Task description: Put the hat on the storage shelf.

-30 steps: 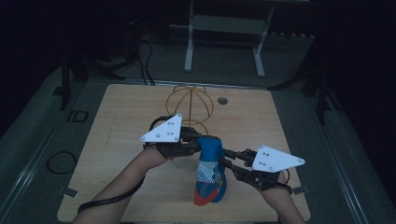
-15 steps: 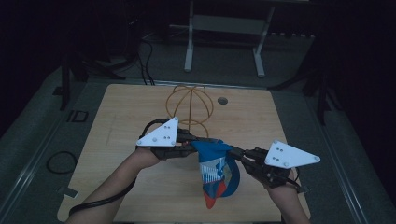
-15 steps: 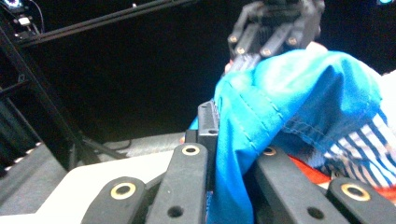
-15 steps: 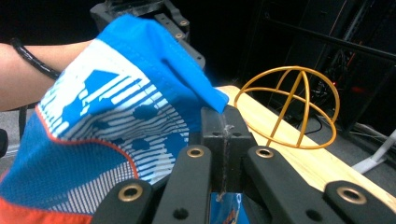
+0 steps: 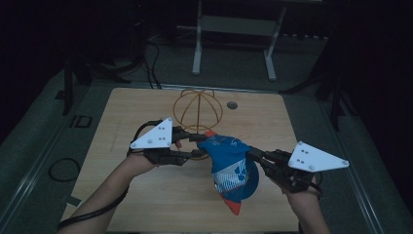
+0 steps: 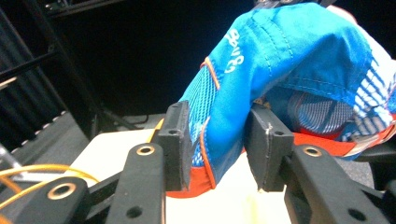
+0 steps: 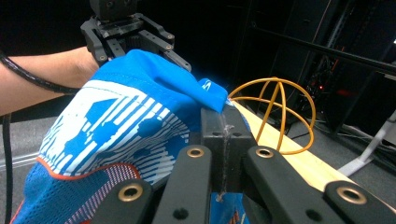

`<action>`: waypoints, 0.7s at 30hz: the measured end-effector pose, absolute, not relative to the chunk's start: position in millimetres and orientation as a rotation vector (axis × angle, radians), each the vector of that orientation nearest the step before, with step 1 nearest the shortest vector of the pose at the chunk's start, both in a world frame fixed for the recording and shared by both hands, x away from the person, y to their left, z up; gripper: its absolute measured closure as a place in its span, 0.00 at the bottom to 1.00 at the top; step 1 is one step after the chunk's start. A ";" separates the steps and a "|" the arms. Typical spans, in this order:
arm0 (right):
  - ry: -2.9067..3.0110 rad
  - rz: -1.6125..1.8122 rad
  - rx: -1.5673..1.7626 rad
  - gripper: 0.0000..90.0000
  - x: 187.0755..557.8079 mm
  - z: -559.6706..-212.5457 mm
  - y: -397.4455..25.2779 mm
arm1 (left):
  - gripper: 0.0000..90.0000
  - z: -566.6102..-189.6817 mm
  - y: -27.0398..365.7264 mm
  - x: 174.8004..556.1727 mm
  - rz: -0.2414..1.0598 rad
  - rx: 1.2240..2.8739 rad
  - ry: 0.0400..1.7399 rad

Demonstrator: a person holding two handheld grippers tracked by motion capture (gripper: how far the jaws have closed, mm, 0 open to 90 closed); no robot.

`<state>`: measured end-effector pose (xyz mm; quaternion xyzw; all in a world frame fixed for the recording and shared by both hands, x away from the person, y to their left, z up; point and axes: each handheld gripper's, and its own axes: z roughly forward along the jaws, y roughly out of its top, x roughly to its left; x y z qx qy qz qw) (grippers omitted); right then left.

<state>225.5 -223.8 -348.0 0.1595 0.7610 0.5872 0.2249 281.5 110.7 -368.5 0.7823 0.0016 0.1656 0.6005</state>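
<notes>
A blue cap [image 5: 228,165] with white pattern and orange trim hangs above the wooden table [image 5: 146,195], stretched between both grippers. My left gripper [image 5: 200,138] is shut on the cap's left edge; in the left gripper view the cloth [image 6: 289,51] runs between the pads at the gripper [image 6: 217,140]. My right gripper [image 5: 251,155] pinches the cap's right edge, its jaws pressed tight on the fabric [image 7: 116,121] at the gripper [image 7: 224,122]. A yellow wire dome frame [image 5: 197,109] stands on the table just behind the cap, and the frame [image 7: 275,116] lies beyond the right gripper.
A small round hole [image 5: 232,105] is in the table's far side. A white metal stand [image 5: 234,29] rises beyond the table. A cable loop [image 5: 61,168] lies on the floor at the left. The left gripper's cable [image 5: 92,212] trails along the forearm.
The two grippers have moved apart, the right one to the right and the left one slightly left. The cap is now spread wider between them.
</notes>
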 end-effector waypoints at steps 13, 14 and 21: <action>2.006 1.632 0.459 1.00 238.0 -318.5 -219.4 | 0.37 -387.2 156.1 270.9 0.418 1.764 0.187; 1.995 1.627 0.459 1.00 240.4 -315.1 -218.6 | 0.33 -391.8 159.1 270.2 0.433 1.763 0.212; 1.954 1.634 0.495 1.00 266.4 -295.7 -208.3 | 0.04 -438.5 182.8 255.6 0.487 1.756 0.456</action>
